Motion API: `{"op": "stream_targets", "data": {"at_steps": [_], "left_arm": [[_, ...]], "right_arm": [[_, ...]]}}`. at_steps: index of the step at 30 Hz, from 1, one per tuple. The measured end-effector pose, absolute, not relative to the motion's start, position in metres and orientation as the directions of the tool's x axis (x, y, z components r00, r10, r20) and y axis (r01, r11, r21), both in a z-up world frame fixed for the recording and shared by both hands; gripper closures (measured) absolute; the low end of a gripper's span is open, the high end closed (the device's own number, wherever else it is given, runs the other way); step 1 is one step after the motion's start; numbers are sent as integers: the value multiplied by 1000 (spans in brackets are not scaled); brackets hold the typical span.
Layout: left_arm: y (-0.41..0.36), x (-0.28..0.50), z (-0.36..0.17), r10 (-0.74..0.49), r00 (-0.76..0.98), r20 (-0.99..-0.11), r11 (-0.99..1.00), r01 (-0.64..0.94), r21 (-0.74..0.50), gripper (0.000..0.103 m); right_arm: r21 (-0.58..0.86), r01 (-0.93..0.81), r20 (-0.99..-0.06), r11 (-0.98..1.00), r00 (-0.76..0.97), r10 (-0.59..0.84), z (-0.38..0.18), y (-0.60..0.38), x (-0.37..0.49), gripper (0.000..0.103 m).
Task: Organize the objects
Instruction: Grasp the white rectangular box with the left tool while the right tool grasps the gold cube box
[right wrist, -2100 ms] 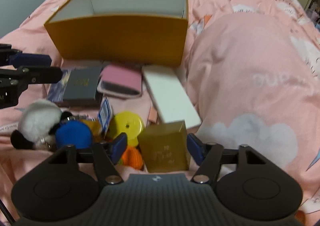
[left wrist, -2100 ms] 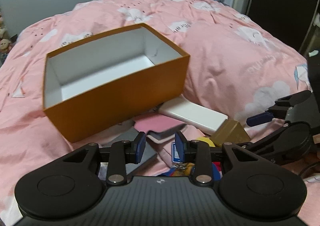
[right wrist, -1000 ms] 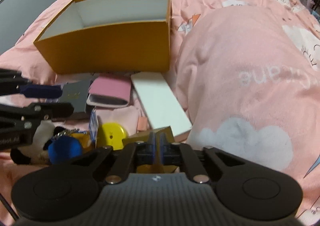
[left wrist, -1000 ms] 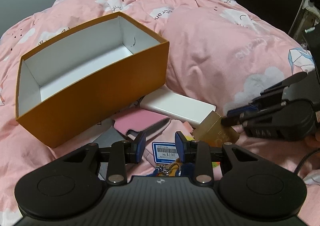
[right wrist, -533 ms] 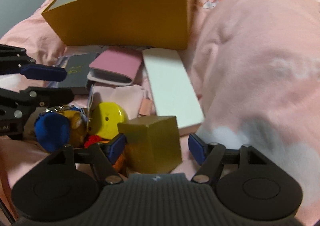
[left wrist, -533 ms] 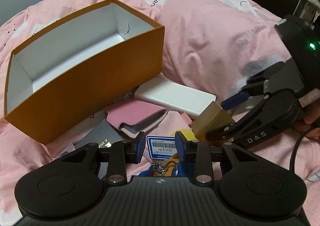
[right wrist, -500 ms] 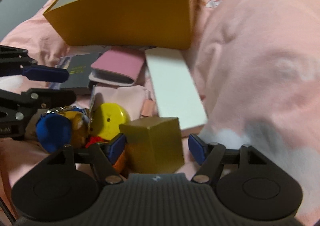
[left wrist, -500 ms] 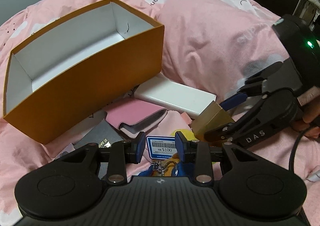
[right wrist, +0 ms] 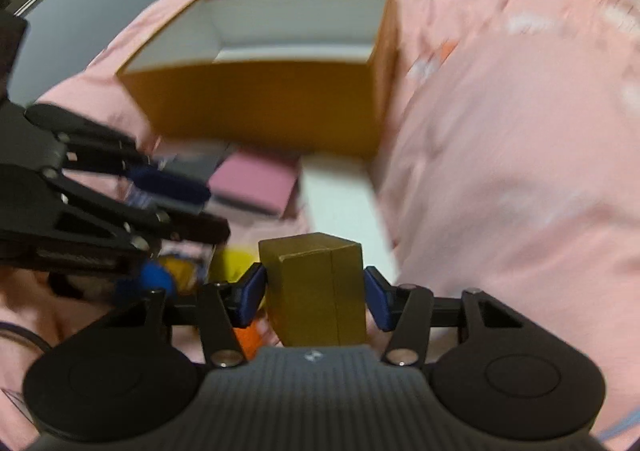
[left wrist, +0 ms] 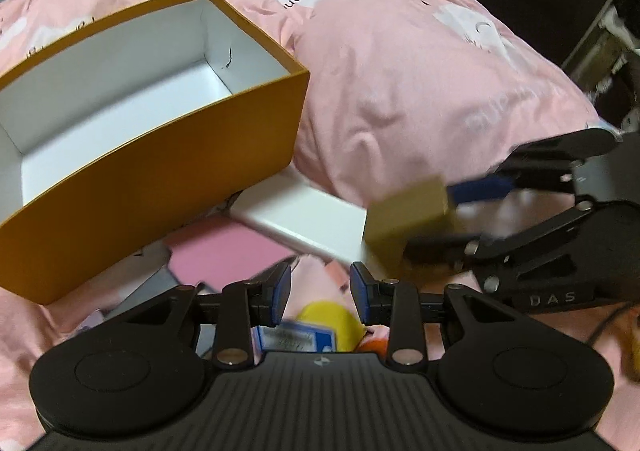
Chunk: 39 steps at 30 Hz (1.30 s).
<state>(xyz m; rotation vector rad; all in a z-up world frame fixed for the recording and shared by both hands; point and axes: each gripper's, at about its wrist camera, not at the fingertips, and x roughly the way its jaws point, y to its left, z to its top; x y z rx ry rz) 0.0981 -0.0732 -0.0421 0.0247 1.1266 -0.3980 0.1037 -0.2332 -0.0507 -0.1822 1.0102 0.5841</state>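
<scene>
The pink quilt with white cloud prints [left wrist: 420, 83] covered the bed, and on it stood the open orange cardboard box with a white inside [left wrist: 160, 179], with nothing in it. Just in front of the box lay the flat white rectangular box [left wrist: 304, 219], the pink wallet-like case [left wrist: 224, 251] and a heap of small bits, among them a round yellow disc [left wrist: 328, 315].

The change was at the right gripper [right wrist: 316, 291]. Half a second earlier its jaws stood wide on either side of the small gold cardboard box [right wrist: 316, 291], which sat on the heap. Its jaws had just been closing, and now the blue pads pressed both flanks of the gold box, which in the left wrist view appeared lifted off the clutter, blurred, in front of the white box. I judged that the pick had succeeded and that the carry to the orange box came next.

The left gripper [left wrist: 320, 287] hung partly open over the heap, gripping nothing, the blue price tag [left wrist: 294, 339] below its jaws.
</scene>
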Motion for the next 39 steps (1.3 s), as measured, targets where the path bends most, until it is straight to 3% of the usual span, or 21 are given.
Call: {"op": "stream_targets", "data": {"at_steps": [3,8,13,32,39], "left_arm": [[-79,115,-49,-305,337,-891,937,271,-219,63],[-81,145,-71,-338,232,-912,941,74,-330,60],[-84,162,-86,-325,190,-926,937,-68,-343,44],[-73,195,-133,-264,105,-959,888,-363,-284,40],[-74,207,-148,-224,106,-969,862,-442,-248,19]], "right_arm": [[-9,-507,-828,862,488,278,-50,-233,114,48],[42,-466,-834,884,471,288,-64,-245,135,48],[78,-444,-826,892,472,307,-68,-255,137,48],[208,-341,-796,917,485,361,-88,-288,160,49],[224,-342,-785,912,491,377,-87,-291,157,49]]}}
